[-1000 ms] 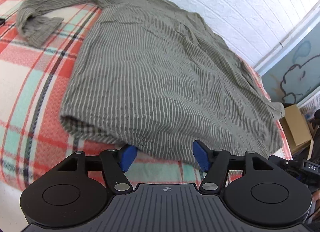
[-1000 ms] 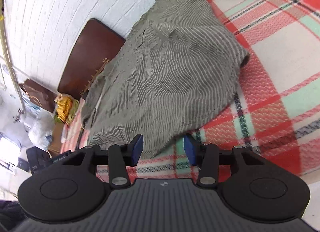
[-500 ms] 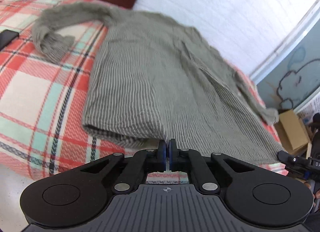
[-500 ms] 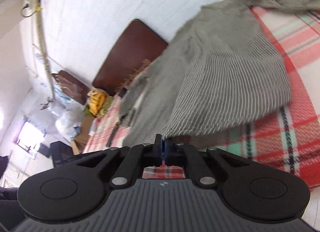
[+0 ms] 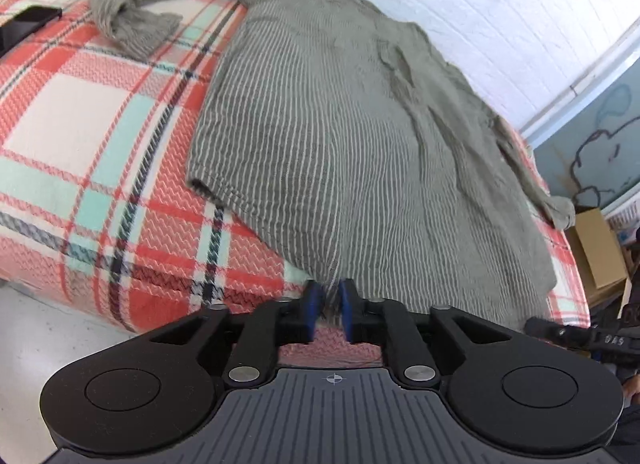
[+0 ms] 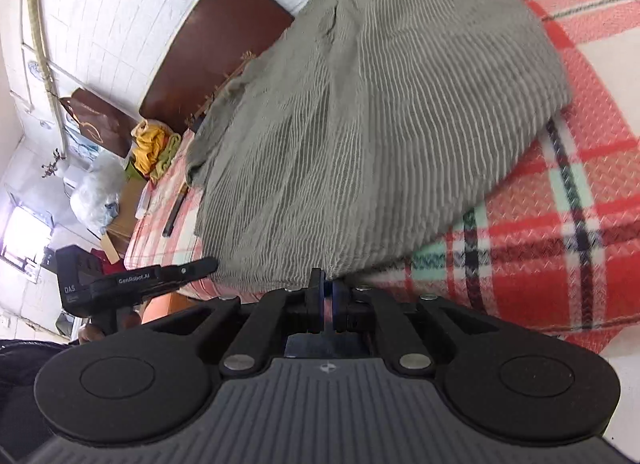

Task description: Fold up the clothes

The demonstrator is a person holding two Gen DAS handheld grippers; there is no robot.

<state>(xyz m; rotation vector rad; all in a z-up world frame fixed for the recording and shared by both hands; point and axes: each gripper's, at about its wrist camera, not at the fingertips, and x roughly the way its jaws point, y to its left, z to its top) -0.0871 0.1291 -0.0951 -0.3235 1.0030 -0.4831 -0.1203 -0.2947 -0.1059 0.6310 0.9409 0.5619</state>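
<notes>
We see the grey striped sweater spread on the plaid blanket (one sleeve curled). The left gripper and right gripper each pinch its near hem, their jaws easing apart.

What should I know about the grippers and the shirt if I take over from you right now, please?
Left hand-held gripper: jaws opening, shirt hem between the pads.
Right hand-held gripper: jaws opening slightly, hem pinched between them.
Shirt: spread on the plaid blanket, near edge raised by both grippers, one sleeve bunched at the far side.
Done: hem gripped at two points.
Left: all folds; none made yet.
</notes>
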